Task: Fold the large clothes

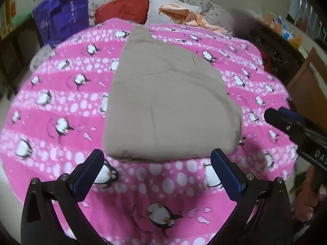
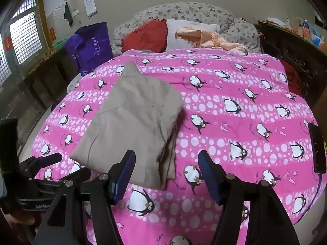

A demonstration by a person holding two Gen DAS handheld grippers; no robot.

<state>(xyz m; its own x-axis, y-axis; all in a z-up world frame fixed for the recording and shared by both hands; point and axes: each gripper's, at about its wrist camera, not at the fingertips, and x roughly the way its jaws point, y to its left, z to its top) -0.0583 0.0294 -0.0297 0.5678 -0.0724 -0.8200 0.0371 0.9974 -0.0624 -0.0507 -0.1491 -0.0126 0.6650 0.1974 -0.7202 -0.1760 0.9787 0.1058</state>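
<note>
Blue pads sit on the tips of both your tools. Your left gripper (image 1: 157, 171) is wide open and holds nothing. It hangs just in front of the near edge of the beige garment (image 1: 167, 102). Your right gripper (image 2: 166, 173) is wide open too, with nothing in it. It hangs over the near right corner of the same cloth, close to where the layers show.

Now look at the cloth. It lies on the bed, on top of the pink penguin blanket (image 1: 51, 122). It sits a bit left of the middle in the right view and runs away from you toward the pillows. It looks thick and soft, like fleece or a padded coat. It is one plain colour, with a few seams and creases on top. It seems folded once or more already, since the right edge shows stacked layers. The far end gets narrow and pokes up.

I think it will be floppy, not stiff, and a bit heavy for cloth. It should not slip much and it will not break. If another fold is wanted, grab the two near corners, one in each gripper. Pinch all the layers at once, so none slide out.

Past the blanket lie a red pillow (image 2: 146, 36), a white pillow (image 2: 184, 30) and a purple bag (image 2: 90, 45).
</note>
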